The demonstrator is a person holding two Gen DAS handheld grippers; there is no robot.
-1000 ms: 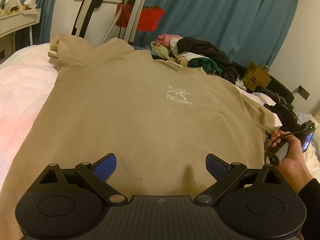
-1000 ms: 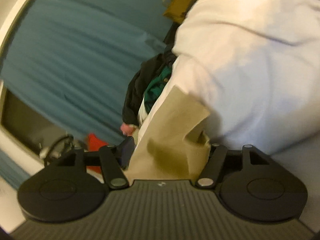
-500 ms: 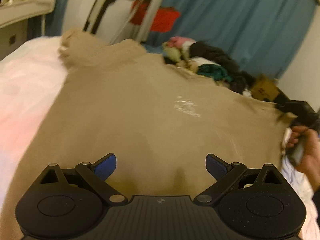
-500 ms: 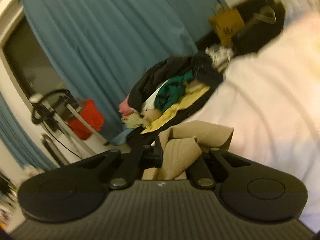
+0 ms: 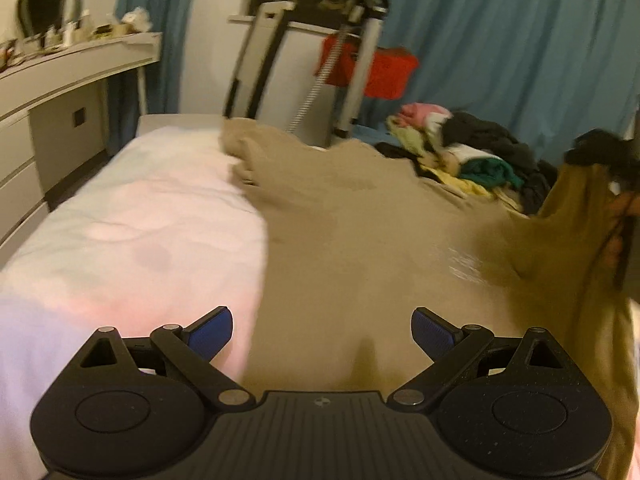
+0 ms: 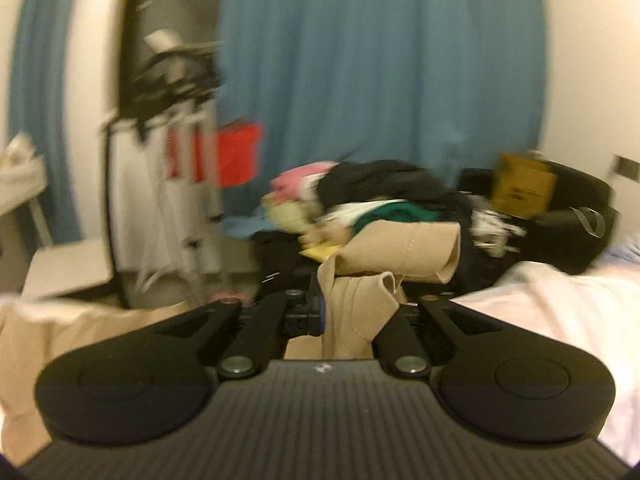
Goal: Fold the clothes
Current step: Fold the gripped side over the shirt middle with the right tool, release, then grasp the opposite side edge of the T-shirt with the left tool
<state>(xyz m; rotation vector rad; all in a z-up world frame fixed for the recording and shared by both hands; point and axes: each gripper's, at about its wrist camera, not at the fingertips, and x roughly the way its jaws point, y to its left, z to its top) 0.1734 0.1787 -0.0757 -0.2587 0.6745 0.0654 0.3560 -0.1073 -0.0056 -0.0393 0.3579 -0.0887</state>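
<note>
A tan T-shirt (image 5: 360,248) with a small white chest logo lies spread over the white bed (image 5: 132,240). My left gripper (image 5: 322,330) hovers open over the shirt's near hem, nothing between its blue pads. My right gripper (image 6: 356,312) is shut on the tan shirt's sleeve (image 6: 400,252), whose cuff sticks out past the fingers. In the left wrist view the right gripper (image 5: 596,160) and the hand holding it lift the shirt's right side off the bed at the far right.
A heap of mixed clothes (image 5: 464,156) lies at the far end of the bed. Behind it hang blue curtains (image 5: 500,48). A folded treadmill (image 5: 308,56) with a red item stands against the wall. A white dresser (image 5: 60,92) runs along the left.
My right gripper has closed on the sleeve, rolled upright and lifted it up and inward. The shirt's right side now hangs raised. My left gripper rose and swung left, still open.
</note>
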